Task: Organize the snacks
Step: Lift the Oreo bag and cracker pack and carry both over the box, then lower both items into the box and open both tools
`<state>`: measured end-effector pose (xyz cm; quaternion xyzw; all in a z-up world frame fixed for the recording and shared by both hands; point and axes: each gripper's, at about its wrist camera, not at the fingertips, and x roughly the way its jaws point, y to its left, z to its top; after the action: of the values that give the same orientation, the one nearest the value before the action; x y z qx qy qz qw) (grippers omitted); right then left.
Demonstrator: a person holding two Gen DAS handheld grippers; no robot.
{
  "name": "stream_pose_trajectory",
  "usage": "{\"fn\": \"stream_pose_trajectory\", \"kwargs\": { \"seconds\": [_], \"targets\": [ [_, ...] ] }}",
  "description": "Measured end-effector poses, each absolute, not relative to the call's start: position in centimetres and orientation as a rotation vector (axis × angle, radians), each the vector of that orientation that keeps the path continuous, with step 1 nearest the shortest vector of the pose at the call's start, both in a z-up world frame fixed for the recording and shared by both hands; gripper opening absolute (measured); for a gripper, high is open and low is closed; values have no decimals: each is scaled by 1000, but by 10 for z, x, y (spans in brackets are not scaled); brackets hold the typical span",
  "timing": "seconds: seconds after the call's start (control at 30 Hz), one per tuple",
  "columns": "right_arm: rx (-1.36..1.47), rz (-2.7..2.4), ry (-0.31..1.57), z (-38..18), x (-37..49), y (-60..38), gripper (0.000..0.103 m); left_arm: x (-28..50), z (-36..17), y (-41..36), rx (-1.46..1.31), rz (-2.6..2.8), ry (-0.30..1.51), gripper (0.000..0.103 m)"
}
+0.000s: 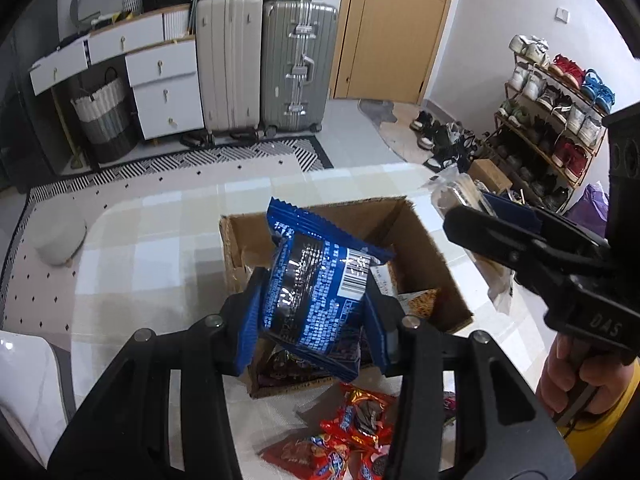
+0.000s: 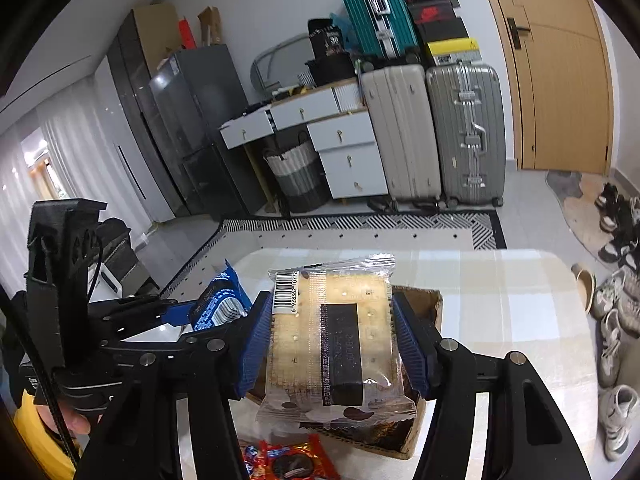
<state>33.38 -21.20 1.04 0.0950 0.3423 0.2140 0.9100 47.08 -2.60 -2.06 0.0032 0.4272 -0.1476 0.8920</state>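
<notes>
My desk [image 1: 160, 240], covered in a pale checked cloth, fills the lower part of both wrist views. On it stands an open brown cardboard box [image 1: 416, 248] with a few snack packs lying inside. My left hand-held gripper [image 1: 312, 300] is clenched on a blue foil snack packet [image 1: 320, 280], its blue ribbed pads pressing both sides, and the packet hangs tilted above the box's opening. My right hand-held gripper [image 2: 332, 344] grasps a clear plastic pack of pale square crackers [image 2: 332, 344] with a dark label down its middle; the pack is upright between the pads, over the near part of the box. In the right wrist view the blue packet shows just left of the cracker pack. Several red snack packets [image 1: 360, 420] lie on the desk at the near side of the box.
</notes>
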Motion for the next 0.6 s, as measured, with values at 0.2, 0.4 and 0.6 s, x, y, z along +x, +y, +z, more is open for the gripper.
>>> {"fn": "stream_pose_trajectory", "kwargs": {
  "seconds": [0.2,0.4,0.6],
  "targets": [
    [172,449,746,-10,350,-211,59,512,-51,-29,0,-308,927,42],
    [161,450,771,-23,359,-209,59,528,-74,-37,11,-311,946,42],
    [172,448,790,-32,361,-206,59,530,-90,-48,19,-308,955,42]
  ]
}}
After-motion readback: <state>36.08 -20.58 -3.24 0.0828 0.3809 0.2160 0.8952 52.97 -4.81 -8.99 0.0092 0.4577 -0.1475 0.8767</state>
